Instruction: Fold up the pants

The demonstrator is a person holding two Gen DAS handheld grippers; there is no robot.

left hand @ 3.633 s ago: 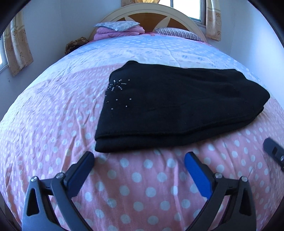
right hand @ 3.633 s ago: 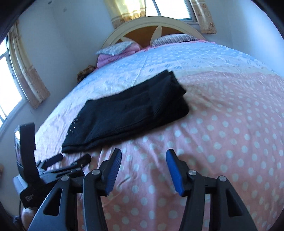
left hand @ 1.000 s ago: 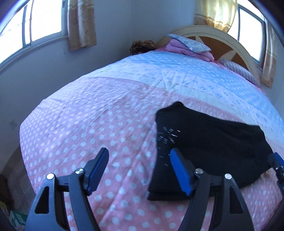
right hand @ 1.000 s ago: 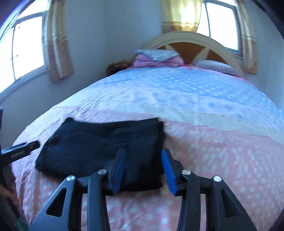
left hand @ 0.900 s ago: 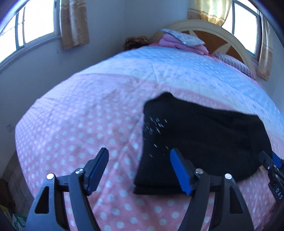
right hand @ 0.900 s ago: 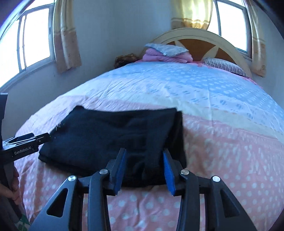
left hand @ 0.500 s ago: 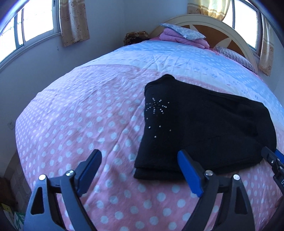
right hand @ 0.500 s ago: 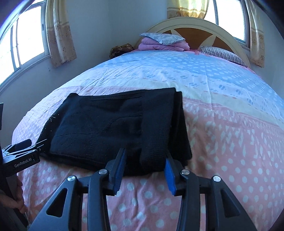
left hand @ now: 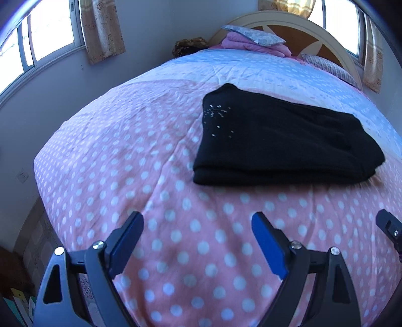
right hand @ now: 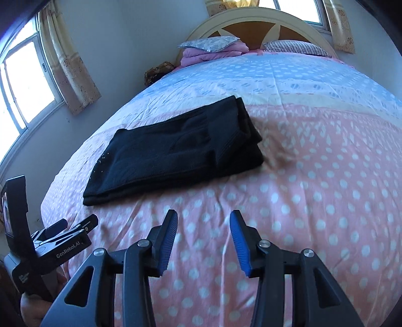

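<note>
The black pants (left hand: 284,140) lie folded into a flat stack on the pink polka-dot bedspread (left hand: 125,161), with a cluster of small shiny studs on the upper left corner. My left gripper (left hand: 197,221) is open wide over bare bedspread, short of the stack's near edge and holding nothing. In the right wrist view the pants (right hand: 176,148) lie ahead and to the left. My right gripper (right hand: 203,218) is open with a narrower gap, also empty and clear of the cloth. The left gripper (right hand: 62,239) shows at lower left, held by a hand (right hand: 32,307).
Pink folded bedding and a grey pillow (right hand: 211,47) rest by the arched headboard (right hand: 251,22), with a striped pillow (right hand: 296,47) beside them. Curtained windows (left hand: 45,42) and a wall run along the left. The bed's left edge (left hand: 42,196) drops to the floor.
Both grippers have drawn back from the near edge of the pants toward the foot of the bed. The left jaws have spread wider. The folded pants stay in place.
</note>
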